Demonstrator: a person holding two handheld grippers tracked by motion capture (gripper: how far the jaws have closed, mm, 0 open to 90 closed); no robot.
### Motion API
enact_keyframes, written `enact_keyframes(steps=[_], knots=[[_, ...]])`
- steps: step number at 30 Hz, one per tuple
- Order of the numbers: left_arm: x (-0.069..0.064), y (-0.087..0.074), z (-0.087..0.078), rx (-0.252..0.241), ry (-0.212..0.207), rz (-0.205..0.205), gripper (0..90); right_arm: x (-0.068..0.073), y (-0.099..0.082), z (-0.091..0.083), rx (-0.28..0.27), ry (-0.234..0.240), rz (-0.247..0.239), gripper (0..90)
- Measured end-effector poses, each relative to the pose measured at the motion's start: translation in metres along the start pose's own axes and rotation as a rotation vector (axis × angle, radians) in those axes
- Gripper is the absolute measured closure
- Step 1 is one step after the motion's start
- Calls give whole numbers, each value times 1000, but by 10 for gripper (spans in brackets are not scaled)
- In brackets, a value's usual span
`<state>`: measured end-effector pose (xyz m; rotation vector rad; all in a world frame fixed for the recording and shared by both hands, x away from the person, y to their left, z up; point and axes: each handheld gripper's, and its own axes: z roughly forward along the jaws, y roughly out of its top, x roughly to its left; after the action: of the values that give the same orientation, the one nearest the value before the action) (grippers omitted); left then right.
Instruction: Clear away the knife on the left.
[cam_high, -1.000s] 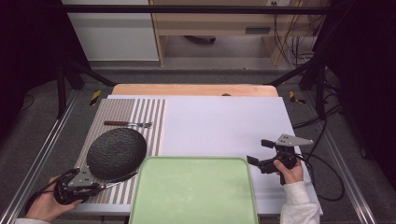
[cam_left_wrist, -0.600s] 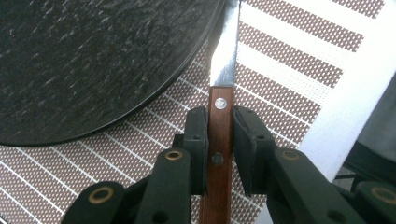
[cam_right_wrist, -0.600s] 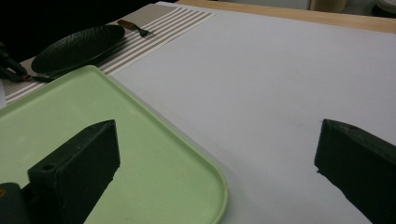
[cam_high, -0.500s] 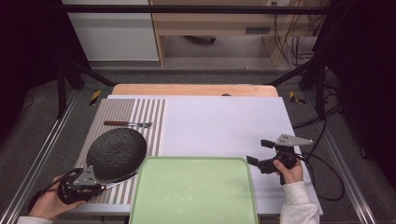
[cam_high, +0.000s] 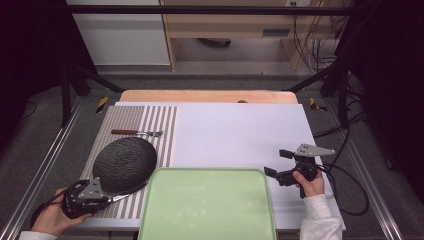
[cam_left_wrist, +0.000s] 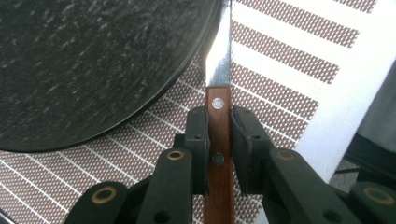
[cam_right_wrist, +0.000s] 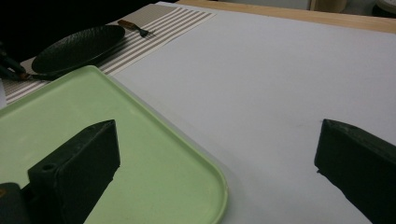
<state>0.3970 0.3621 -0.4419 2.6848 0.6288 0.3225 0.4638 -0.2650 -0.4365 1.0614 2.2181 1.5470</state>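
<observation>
Left claw (cam_left_wrist: 218, 135) — jaws have just been closing, now clamped on the wooden handle of the knife (cam_left_wrist: 219, 126), one pad on each side. Knife lies on the striped mat (cam_high: 150, 125) at the near left of the bench (cam_high: 235, 135), blade running along the edge of the black plate (cam_high: 125, 162) and pointing towards the green tray (cam_high: 207, 207). Left hand (cam_high: 50, 220) sits at the mat's near corner. Fork (cam_high: 137, 132) lies farther back on the mat, apart from the plate.

Right claw (cam_high: 272, 164) — jaws wide, nothing between them, held above the white surface just right of the tray.
</observation>
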Motion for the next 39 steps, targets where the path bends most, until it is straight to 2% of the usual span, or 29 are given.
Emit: enact_keyframes(steps=[11,16,31,39], knots=[[-8,0,-8,-22,-8,6,768,0,0,0,-2,0,2,5],[-11,1,-12,-35,-9,-5,768,0,0,0,-2,0,2,6],[-13,18,-16,-121,18,-80,768,0,0,0,-2,0,3,5],[-13,35,-16,-153,55,-151,768,0,0,-1,-1,0,0,5]])
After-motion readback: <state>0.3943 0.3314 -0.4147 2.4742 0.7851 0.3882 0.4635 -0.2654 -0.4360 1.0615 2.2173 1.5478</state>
